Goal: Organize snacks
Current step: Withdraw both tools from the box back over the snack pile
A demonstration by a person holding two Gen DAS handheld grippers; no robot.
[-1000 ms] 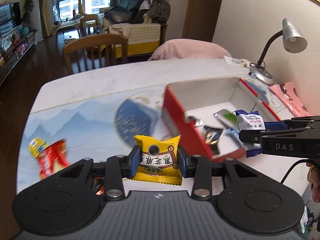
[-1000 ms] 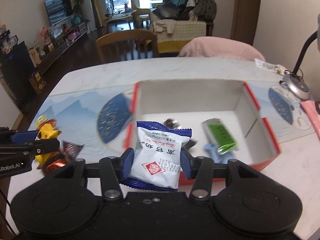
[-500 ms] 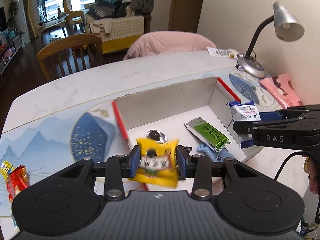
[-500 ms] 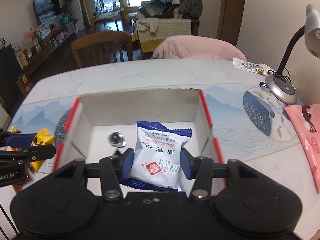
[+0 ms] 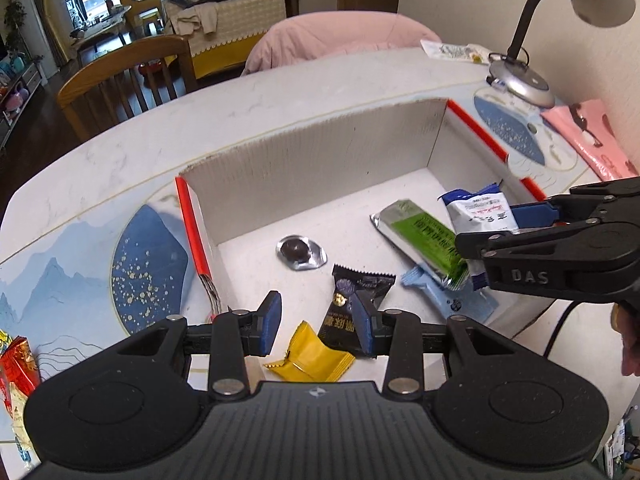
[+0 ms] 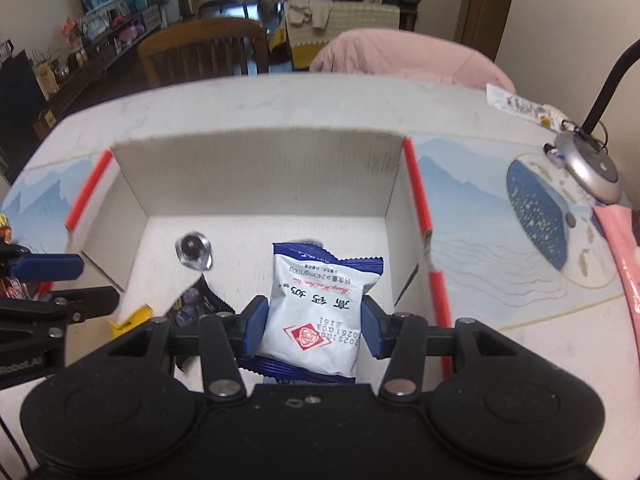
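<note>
A white cardboard box with red edges [image 5: 192,216] [image 6: 414,188] stands on the table. My left gripper [image 5: 316,322] is open above the box's near side. The yellow snack packet [image 5: 310,358] lies loose in the box below it. My right gripper [image 6: 312,330] is shut on a white and blue snack packet [image 6: 320,312] and holds it over the box; it also shows in the left wrist view [image 5: 478,216]. In the box lie a black packet [image 5: 354,306], a green bar [image 5: 424,240], a light blue packet [image 5: 440,296] and a foil candy [image 5: 300,252] [image 6: 194,250].
Red and yellow snack packets [image 5: 16,364] lie on the table at the left. A desk lamp [image 5: 520,80] stands at the back right, with a pink item [image 5: 592,140] beside it. A wooden chair [image 5: 128,76] and a pink cushion [image 5: 340,40] are behind the table.
My left gripper moved over the box and opened, and the yellow packet dropped into the box. My right gripper moved further over the box, still holding its packet.
</note>
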